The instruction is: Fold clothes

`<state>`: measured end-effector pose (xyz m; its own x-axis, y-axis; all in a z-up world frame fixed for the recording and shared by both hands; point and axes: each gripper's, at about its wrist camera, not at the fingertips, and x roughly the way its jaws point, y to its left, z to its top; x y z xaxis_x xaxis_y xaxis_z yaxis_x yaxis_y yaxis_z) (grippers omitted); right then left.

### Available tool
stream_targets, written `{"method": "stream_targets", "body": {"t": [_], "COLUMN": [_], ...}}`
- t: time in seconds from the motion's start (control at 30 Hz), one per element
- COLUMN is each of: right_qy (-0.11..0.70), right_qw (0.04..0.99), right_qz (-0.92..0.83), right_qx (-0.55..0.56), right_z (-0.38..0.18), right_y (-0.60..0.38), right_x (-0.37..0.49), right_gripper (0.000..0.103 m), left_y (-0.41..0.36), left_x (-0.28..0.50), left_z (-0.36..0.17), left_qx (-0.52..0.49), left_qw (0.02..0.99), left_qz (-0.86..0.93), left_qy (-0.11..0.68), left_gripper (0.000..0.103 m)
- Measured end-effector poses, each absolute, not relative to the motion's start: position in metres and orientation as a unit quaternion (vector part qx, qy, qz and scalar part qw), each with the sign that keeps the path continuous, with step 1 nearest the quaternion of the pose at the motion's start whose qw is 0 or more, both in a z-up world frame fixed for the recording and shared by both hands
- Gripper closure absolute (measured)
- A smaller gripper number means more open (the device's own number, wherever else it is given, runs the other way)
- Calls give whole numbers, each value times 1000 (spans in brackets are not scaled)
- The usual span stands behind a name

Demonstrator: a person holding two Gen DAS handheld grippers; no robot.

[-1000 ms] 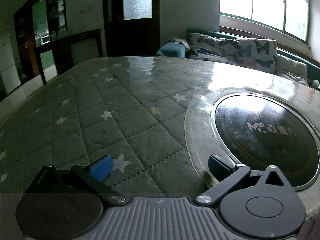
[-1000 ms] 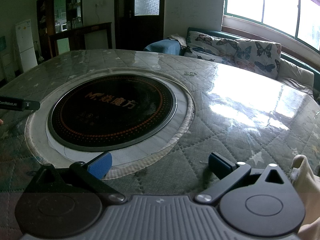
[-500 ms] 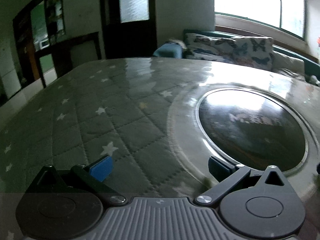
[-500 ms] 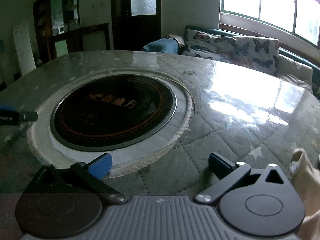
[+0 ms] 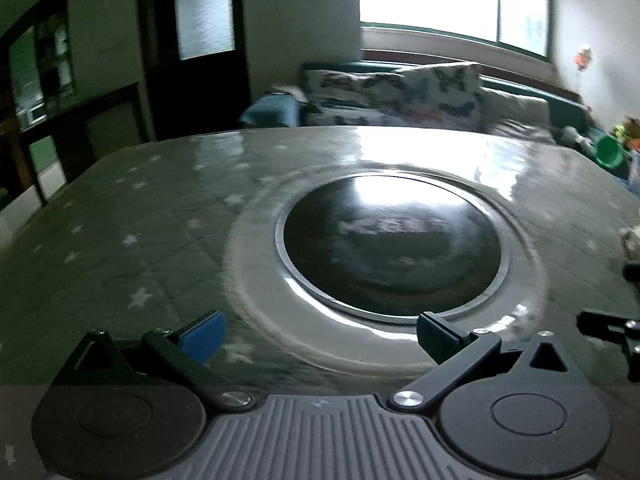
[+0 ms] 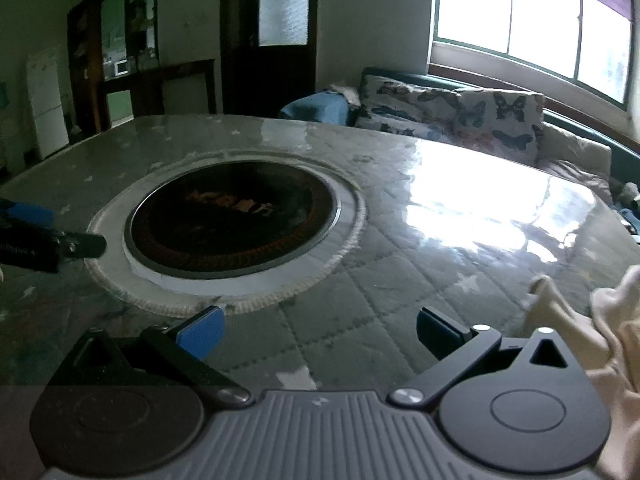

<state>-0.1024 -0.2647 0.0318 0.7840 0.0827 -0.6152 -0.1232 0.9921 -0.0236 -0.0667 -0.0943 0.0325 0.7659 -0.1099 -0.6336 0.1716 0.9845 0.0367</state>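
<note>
Nothing had been folded, as far as I could judge. The only clothing in sight was a cream garment (image 6: 592, 332), bunched in a loose heap at the table's edge, at about four o'clock in the right wrist view and just beside the right gripper (image 6: 320, 330). It lay crumpled, with no crease or flat panel showing. In the left wrist view only a pale scrap at about three o'clock hinted at it, too small to be sure of.

The right gripper's fingers stood wide apart with nothing between them, above the quilted star-patterned table cover (image 6: 360, 300). The left gripper (image 5: 320, 332) was the same: fingers spread, empty, aimed across the round black cooktop (image 5: 392, 240) set into the middle of the table. That view was smeared with blur, so fine detail was lost. In the right wrist view the left gripper showed at nine o'clock, beyond the cooktop's pale ring, well apart from the garment.

So the job looked to be at its very beginning. To my eye everything remained: taking hold of the garment, pulling it onto the open quilted surface, spreading it flat, then making the folds. The right gripper was the nearer one for a first grasp; the left would have to cross the table.
</note>
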Motion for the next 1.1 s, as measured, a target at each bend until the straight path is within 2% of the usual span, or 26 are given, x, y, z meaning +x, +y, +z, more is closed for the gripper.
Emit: {"method": "stream_targets", "body": {"t": [1.1], "right_qy": [304], "right_qw": [951], "right_qz": [-43], "right_qx": [-19], "right_z": [60], "right_y": [-320], "right_x": [-215], "right_gripper": [0], "left_y": [-215], "left_x": [-104], "left_z": [39], "left_qx": [92], "left_qw": [886], "left_qz": [-233], "left_qy": [390], "left_gripper": [0]}}
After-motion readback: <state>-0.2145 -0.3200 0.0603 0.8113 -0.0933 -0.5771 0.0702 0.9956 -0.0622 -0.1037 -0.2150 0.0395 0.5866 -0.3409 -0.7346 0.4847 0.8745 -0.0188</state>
